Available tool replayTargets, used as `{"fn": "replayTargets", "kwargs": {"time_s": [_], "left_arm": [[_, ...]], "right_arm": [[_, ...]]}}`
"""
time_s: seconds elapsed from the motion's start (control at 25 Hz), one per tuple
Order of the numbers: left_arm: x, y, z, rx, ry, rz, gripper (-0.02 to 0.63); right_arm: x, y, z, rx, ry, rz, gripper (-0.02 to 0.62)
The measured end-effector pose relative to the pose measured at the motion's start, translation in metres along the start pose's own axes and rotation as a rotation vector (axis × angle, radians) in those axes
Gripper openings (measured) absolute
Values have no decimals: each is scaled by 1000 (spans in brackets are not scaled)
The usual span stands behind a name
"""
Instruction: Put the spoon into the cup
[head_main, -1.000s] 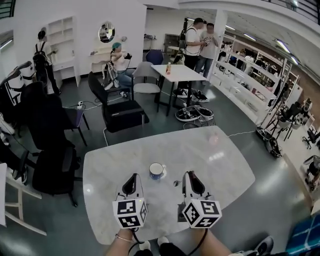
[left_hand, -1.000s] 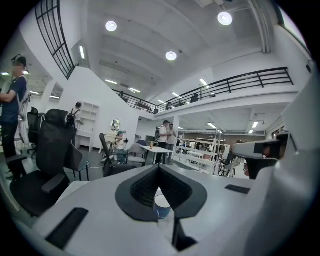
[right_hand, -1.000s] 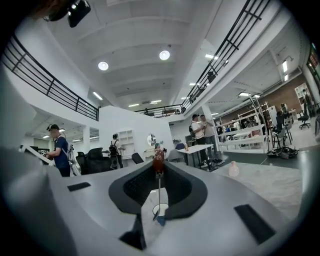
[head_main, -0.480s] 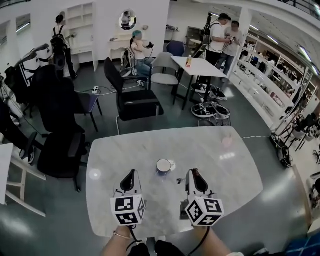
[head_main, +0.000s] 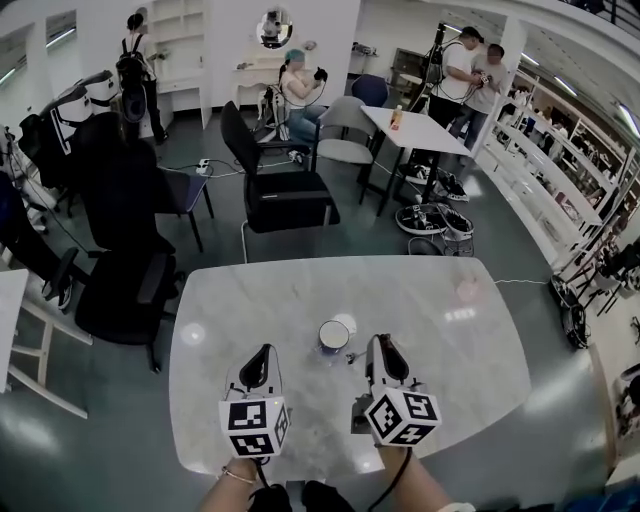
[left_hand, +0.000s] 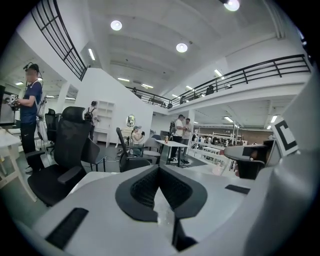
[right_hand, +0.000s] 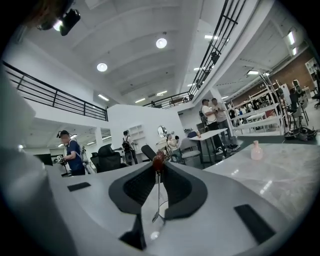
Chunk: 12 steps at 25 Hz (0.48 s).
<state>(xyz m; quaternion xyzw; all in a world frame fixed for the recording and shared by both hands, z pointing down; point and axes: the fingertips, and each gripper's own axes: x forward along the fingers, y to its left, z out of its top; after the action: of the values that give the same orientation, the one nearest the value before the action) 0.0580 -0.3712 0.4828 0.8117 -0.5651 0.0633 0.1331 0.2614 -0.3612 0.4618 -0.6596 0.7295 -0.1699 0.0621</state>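
Observation:
A white cup with a blue outside stands upright on the marble table, just ahead of both grippers. My right gripper is to the right of the cup and shut on the spoon. The spoon hangs straight down from the jaw tips; its reddish handle end is pinched there and its bowl is below. In the head view the spoon's bowl shows just right of the cup. My left gripper hovers to the cup's left, its jaws closed together with nothing in them.
A small pink bottle stands at the table's far right, also in the right gripper view. Black office chairs stand beyond the table's far edge and a dark chair to its left. People stand further back.
Both grippers have sunk a little toward the table. The right gripper with the spoon has come nearer to the cup. The head view has shifted, so the table sits more centred.

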Motion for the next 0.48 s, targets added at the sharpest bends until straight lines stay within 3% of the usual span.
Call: {"fn": "replayTargets", "kwargs": {"time_s": [0.48], "left_arm": [[15,9,-22,18,41,26,15]], "right_arm": [[50,-17,-34,29,29,5,66]]}}
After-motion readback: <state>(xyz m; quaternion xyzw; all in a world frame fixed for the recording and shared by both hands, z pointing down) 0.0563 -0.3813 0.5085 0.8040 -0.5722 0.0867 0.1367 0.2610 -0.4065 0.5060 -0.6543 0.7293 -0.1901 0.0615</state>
